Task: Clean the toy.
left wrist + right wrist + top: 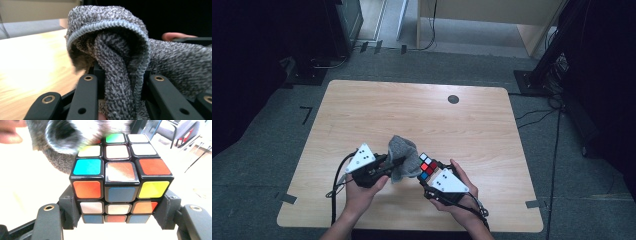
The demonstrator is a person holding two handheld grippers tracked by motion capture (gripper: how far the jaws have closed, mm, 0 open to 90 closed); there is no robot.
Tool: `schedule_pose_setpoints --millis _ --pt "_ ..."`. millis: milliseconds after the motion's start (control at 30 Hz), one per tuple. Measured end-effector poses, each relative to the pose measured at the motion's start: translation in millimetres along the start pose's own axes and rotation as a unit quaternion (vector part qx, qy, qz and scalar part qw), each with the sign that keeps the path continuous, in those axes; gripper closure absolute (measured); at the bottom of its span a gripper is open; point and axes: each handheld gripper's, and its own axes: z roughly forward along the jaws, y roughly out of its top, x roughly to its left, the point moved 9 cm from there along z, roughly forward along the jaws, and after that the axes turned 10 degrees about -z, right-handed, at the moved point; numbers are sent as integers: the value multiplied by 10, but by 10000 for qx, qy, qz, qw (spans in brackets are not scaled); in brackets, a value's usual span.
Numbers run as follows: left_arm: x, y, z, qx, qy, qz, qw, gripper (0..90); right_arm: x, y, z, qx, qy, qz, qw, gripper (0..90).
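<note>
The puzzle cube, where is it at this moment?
The puzzle cube sits in the right claw near the table's front edge, touching the grey cloth.

1. the cloth (pixel 117 57) is grey, flecked dark and light in a knitted speckle, with a pale grey stitched edge.
2. the cube (pixel 120 182) has a black frame with stickers in orange, white, blue, yellow, green and light turquoise.
3. the table (pixel 377 110) is pale wood with a fine grain and one dark round spot.
4. the floor (pixel 257 165) is grey-green carpet.
</note>
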Motion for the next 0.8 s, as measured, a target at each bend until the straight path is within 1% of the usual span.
schedule_pose_setpoints --millis 33,67,100,167,233,300,333,367,400,433,467,500,533,567,600,633,667,733,767,800 --pt "16 3 -3 -22 -146 -66 9999 711 -64 34 -35 -119 -51 144 9998 344" --pt "21 -6 9 -45 -355 -154 9992 708 -104 54 -59 -190 -87 229 9995 345" --pt "23 -30 40 -115 -537 -52 9985 703 -149 80 -94 -281 -118 377 9988 345" --pt "-5 -117 125 -203 -683 174 9973 684 -209 136 -158 -486 -88 686 9964 345" --pt "-98 -203 197 -266 -861 391 9952 680 -227 181 -193 -639 20 901 9939 345" --pt "-139 -227 232 -419 -810 493 9946 688 -222 203 -204 -719 71 1023 9921 344" --pt "-141 -230 235 -463 -841 506 9941 690 -228 196 -209 -708 47 1109 9913 345" --pt "-133 -238 237 -446 -862 516 9939 692 -236 194 -211 -739 83 1200 9900 345" --pt "-113 -260 243 -370 -792 595 9944 694 -245 191 -216 -755 92 1266 9890 345" --pt "-89 -292 261 -286 -650 699 9950 695 -254 192 -219 -770 78 1318 9882 345" --pt "-66 -337 284 -152 -510 779 9955 697 -265 199 -224 -795 62 1369 9874 345" --pt "-66 -386 312 -29 -463 832 9954 705 -271 211 -230 -833 60 1451 9859 345" --pt "-92 -442 345 105 -484 913 9946 707 -275 231 -238 -913 86 1505 9843 345" --pt "-134 -490 377 208 -499 1031 9932 707 -269 254 -249 -981 130 1562 9828 345" --pt "-194 -527 408 275 -549 1138 9916 706 -256 274 -252 -1008 172 1580 9821 345" --pt "-258 -550 434 297 -597 1222 9903 704 -231 290 -245 -1001 235 1571 9822 345" --pt "-315 -555 456 269 -582 1299 9895 702 -197 299 -232 -973 289 1546 9828 345" --pt "-338 -537 456 207 -524 1347 9893 703 -132 309 -205 -932 307 1427 9849 345" --pt "-331 -518 435 155 -494 1370 9892 708 -120 307 -197 -900 259 1363 9862 345" --pt "-326 -490 404 60 -509 1396 9889 713 -130 308 -196 -906 235 1370 9861 345"
